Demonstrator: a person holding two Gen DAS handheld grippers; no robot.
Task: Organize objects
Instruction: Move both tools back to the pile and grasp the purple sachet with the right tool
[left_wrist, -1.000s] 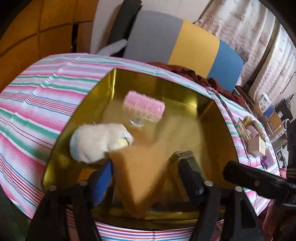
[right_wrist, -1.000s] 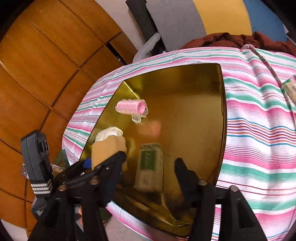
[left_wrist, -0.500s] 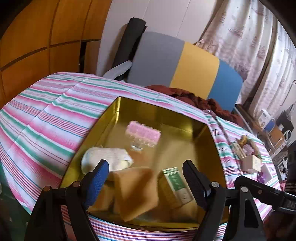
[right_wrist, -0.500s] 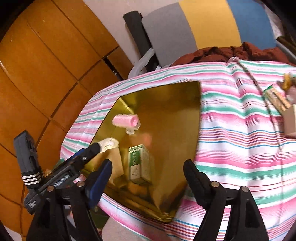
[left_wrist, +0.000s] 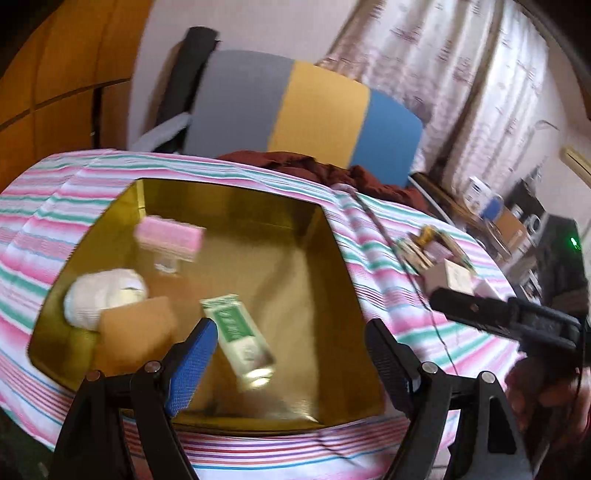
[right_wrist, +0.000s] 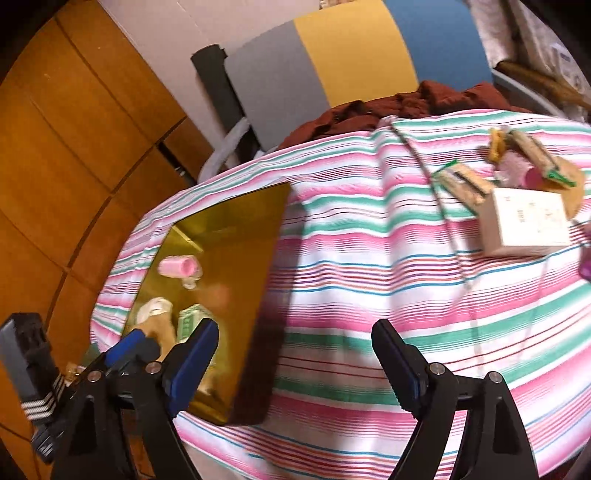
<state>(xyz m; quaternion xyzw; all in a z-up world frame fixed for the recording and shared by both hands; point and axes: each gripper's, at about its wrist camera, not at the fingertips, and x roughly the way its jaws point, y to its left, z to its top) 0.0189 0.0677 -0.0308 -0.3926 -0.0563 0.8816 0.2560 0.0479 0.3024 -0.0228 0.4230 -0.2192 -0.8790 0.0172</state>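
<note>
Striped worktop (right_wrist: 332, 295); gold tray (left_wrist: 332, 258) holds green box (left_wrist: 236, 332). Left tool (left_wrist: 288, 354) wide, empty; right tool (right_wrist: 295, 362) opening, empty. I'd approach remaining pile (right_wrist: 517, 192) slow, square up.

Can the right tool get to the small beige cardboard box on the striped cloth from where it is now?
Probably yes: the right tool is opening, empty, and only bare striped cloth lies between it and the beige cardboard box.

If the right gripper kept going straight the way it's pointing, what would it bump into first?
Probably the bare striped tablecloth, just right of the gold tray. The right gripper, its jaws opening, holds nothing. Depth is unclear.
</note>
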